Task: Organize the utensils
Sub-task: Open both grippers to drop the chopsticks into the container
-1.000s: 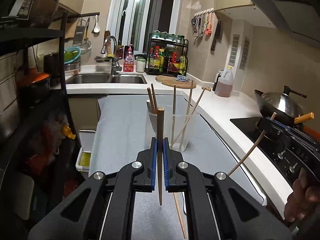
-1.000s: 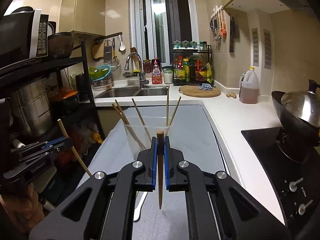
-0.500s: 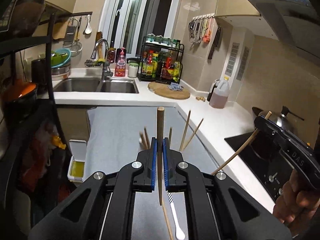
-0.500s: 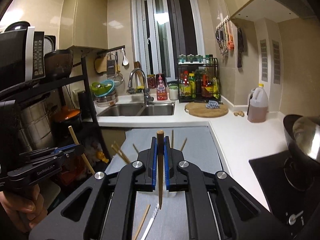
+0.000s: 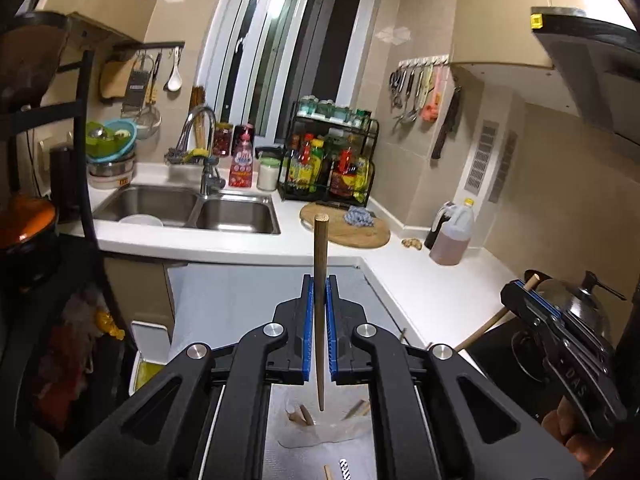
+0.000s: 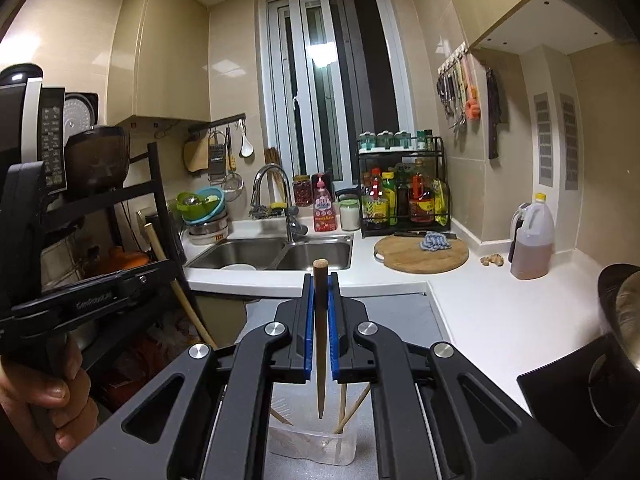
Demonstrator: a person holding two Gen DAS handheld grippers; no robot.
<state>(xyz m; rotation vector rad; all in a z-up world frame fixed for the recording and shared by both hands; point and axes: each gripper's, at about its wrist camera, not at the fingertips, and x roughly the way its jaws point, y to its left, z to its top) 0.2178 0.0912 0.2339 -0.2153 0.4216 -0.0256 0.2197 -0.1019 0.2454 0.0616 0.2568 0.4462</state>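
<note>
Wooden chopstick, left [image 5: 320,280]: upright, clenched between the blue pads of the left tongs [image 5: 319,292]; blunt end up, pointed tip hanging above the clear cup [image 5: 324,432].
Wooden chopstick, right [image 6: 320,320]: upright, gripped the same way in the right tongs [image 6: 320,292]; tip hangs over the cup's [image 6: 312,444] open mouth.
Cup: clear plastic, standing on the grey mat [image 6: 400,316] of the tabletop [image 6: 500,312], directly below both tongs.
Cup contents: several wooden chopsticks [image 6: 352,404] leaning against the wall, ends up.
Loose on mat: one more chopstick end [image 5: 328,472] and a patterned utensil tip [image 5: 345,474] at the near edge, beside the cup.
Edges: mat's far edge meets the white tabletop strip in front of the sink [image 5: 188,208]; right edge runs along the white tabletop toward the stove [image 6: 560,392].
Open room: bare mat stretches from the cup toward the far edge.
Far right corner: round cutting board [image 6: 420,256], oil jug [image 6: 532,240].
</note>
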